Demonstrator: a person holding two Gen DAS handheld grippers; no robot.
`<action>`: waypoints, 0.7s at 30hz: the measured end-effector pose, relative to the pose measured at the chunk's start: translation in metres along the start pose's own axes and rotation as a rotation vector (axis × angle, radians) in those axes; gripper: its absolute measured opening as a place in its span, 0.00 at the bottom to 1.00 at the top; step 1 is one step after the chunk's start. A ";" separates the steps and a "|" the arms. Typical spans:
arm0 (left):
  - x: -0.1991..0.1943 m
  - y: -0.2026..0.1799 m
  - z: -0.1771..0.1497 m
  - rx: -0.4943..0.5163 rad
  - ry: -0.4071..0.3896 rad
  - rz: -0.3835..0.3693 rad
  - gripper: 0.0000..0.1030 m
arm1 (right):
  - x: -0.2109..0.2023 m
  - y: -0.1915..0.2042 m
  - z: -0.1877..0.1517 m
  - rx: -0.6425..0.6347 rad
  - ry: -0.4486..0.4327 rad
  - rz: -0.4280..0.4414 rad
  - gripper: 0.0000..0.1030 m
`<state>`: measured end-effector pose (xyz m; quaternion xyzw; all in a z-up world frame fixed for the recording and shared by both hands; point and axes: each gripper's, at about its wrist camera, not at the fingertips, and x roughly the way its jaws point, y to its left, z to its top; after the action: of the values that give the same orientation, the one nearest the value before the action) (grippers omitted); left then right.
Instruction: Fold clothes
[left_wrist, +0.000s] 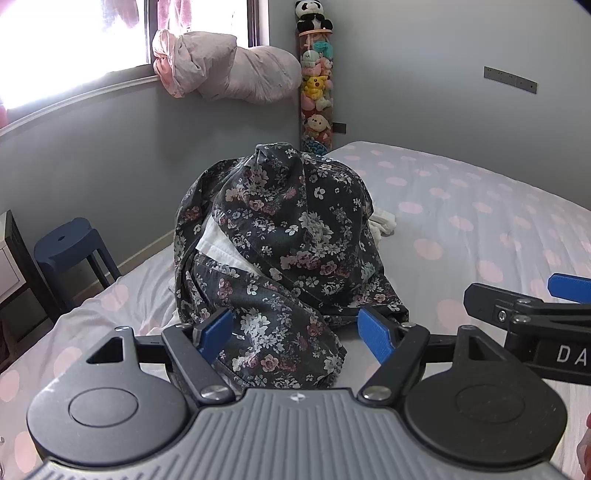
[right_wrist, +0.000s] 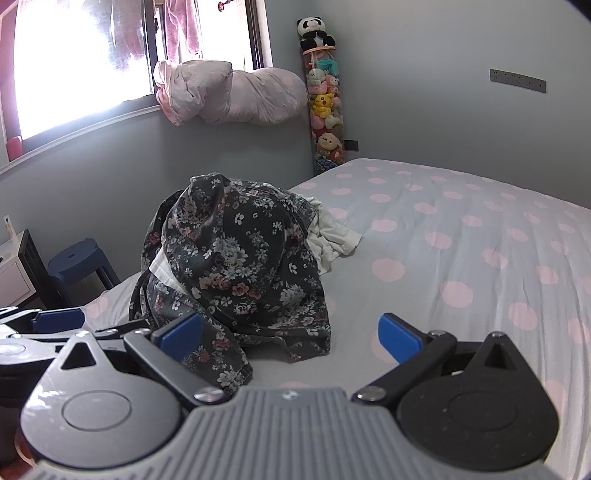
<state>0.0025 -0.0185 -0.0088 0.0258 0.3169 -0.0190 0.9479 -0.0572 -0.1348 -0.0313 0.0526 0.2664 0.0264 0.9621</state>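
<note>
A dark floral garment (left_wrist: 280, 251) lies heaped on the bed, with a white lining showing at its left side; it also shows in the right wrist view (right_wrist: 232, 266). A white garment (right_wrist: 332, 240) lies crumpled behind it, partly hidden. My left gripper (left_wrist: 297, 332) is open, its blue fingers on either side of the near floral fold, low over the bed. My right gripper (right_wrist: 290, 338) is open just right of the heap's near edge, holding nothing. The right gripper also shows at the right edge of the left wrist view (left_wrist: 532, 310).
The bed (right_wrist: 461, 258) has a pale sheet with pink dots and stretches to the right. A blue stool (left_wrist: 70, 247) and a white cabinet (right_wrist: 14, 273) stand left of the bed. A bundled pink duvet (left_wrist: 225, 66) sits on the window sill, next to a tube of plush toys (left_wrist: 317, 92).
</note>
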 end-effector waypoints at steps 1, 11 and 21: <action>0.000 0.000 0.000 -0.002 0.001 -0.002 0.72 | 0.000 0.001 0.000 -0.002 0.001 -0.002 1.00; 0.006 0.005 0.001 -0.020 0.013 -0.012 0.72 | 0.004 0.002 0.000 0.001 0.014 -0.007 1.00; 0.020 0.018 0.011 -0.049 0.045 -0.053 0.72 | 0.017 0.005 0.006 -0.022 0.014 0.010 0.99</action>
<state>0.0255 -0.0014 -0.0114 -0.0056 0.3390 -0.0357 0.9401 -0.0398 -0.1287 -0.0338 0.0432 0.2724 0.0346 0.9606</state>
